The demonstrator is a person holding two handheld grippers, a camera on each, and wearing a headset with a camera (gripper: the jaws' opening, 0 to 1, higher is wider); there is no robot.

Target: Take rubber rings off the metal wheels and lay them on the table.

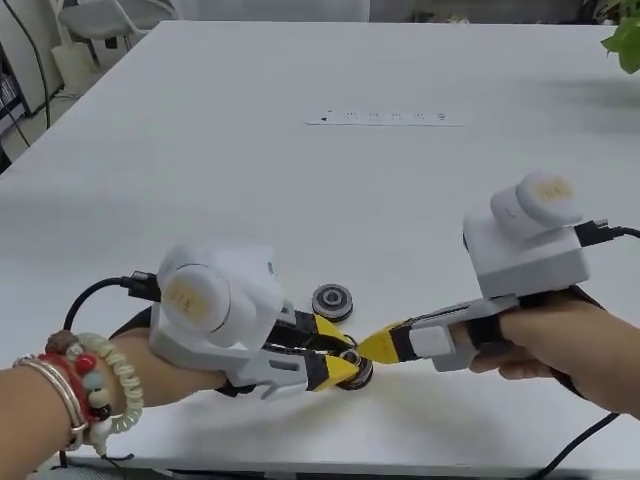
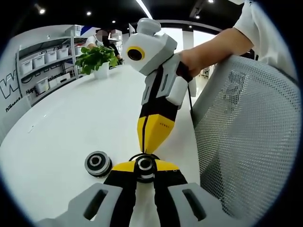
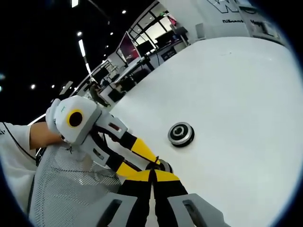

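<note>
Broad table (image 1: 400, 180); by its near edge, left hand-held gripper (image 1: 345, 352) seemingly grips wheel (image 1: 358, 369).

A printed paper strip (image 1: 385, 118) lies flat at the far side. A potted plant (image 2: 97, 59) stands upright near shelving (image 2: 40, 71) holding white bins. A grey mesh chair back (image 2: 246, 127) stands alongside.

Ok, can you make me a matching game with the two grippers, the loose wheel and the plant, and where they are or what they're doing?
Things:
1. left gripper
2. right gripper
3. loose wheel
4. plant

Places or states:
A. at the far corner of the table
B. lying flat by itself
C. clamped on the held wheel
D. jaws together, tip at the held wheel

Pairs: 1-C, 2-D, 3-B, 4-A.
</note>
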